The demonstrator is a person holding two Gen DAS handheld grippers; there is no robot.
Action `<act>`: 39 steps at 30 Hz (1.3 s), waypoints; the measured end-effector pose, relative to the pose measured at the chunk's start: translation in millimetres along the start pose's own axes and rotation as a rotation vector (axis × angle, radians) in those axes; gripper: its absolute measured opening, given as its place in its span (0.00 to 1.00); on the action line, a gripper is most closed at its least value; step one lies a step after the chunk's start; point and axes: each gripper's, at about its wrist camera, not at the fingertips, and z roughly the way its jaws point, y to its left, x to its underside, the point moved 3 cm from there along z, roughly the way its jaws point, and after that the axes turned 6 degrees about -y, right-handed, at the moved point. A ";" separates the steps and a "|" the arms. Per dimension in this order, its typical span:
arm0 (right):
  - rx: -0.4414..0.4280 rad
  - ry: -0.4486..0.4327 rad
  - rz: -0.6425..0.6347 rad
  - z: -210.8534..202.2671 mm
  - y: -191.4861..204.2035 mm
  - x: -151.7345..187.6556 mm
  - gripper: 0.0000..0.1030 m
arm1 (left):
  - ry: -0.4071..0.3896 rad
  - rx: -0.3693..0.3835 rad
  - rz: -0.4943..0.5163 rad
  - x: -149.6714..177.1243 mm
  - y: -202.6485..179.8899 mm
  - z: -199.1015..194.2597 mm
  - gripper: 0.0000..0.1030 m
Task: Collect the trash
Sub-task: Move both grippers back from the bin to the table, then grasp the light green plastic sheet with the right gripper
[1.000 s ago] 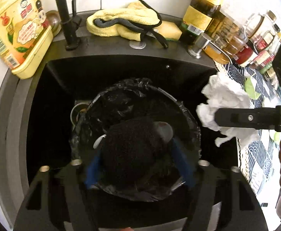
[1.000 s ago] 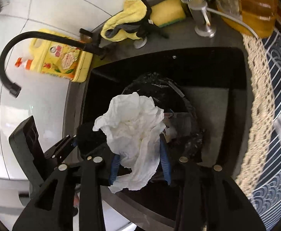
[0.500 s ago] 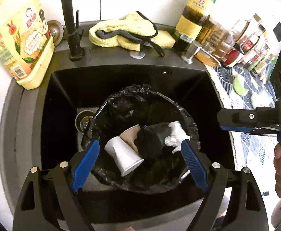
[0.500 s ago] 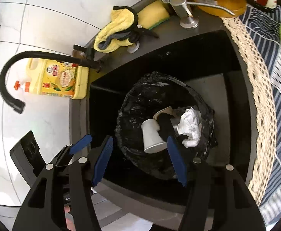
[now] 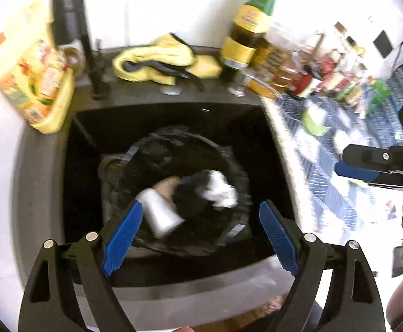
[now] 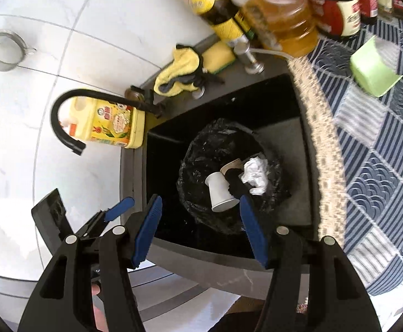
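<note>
A bin lined with a black bag [image 5: 157, 149] [image 6: 201, 149] stands in the dark sink [image 5: 91, 127] [image 6: 284, 127]. Inside it lie a white paper cup [image 5: 160, 215] [image 6: 219, 191], a black clump [image 5: 190, 196] [image 6: 236, 184], a brown cup [image 6: 230, 164] and a crumpled white tissue [image 5: 220, 188] [image 6: 255, 174]. My left gripper [image 5: 201, 213] is open and empty above the bin's near side. My right gripper [image 6: 201, 207] is open and empty above the sink's front edge; it also shows at the right of the left wrist view [image 5: 367, 163].
A yellow detergent jug [image 5: 35, 83] [image 6: 110, 121] and black tap [image 5: 77, 41] [image 6: 71, 116] stand left of the sink. A yellow cloth [image 5: 151, 61] [image 6: 179, 74] and sponge lie behind it. Bottles [image 5: 251, 27] [image 6: 284, 13] line the back right. A green cup [image 6: 373, 69] lies on the blue patterned cloth [image 6: 381, 179].
Both grippers opened: the black clump and the tissue dropped into the bin. Both grippers have since risen and pulled back, and the views are blurred with motion.
</note>
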 end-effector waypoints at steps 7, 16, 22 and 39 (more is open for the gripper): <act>0.033 -0.035 0.025 -42.7 -61.1 -8.3 0.57 | 0.005 -0.009 0.023 1.3 -43.4 9.9 0.82; 0.145 -0.006 -0.158 -92.5 -147.4 -40.0 0.57 | -0.044 -0.067 -0.025 4.5 -129.2 32.4 0.82; 0.249 0.070 -0.303 -113.8 -216.0 -59.5 0.57 | -0.032 -0.082 -0.112 16.4 -187.0 55.6 0.82; 0.273 0.397 -0.658 -108.4 -311.9 -63.2 0.48 | -0.032 -0.209 -0.268 51.5 -307.6 80.7 0.82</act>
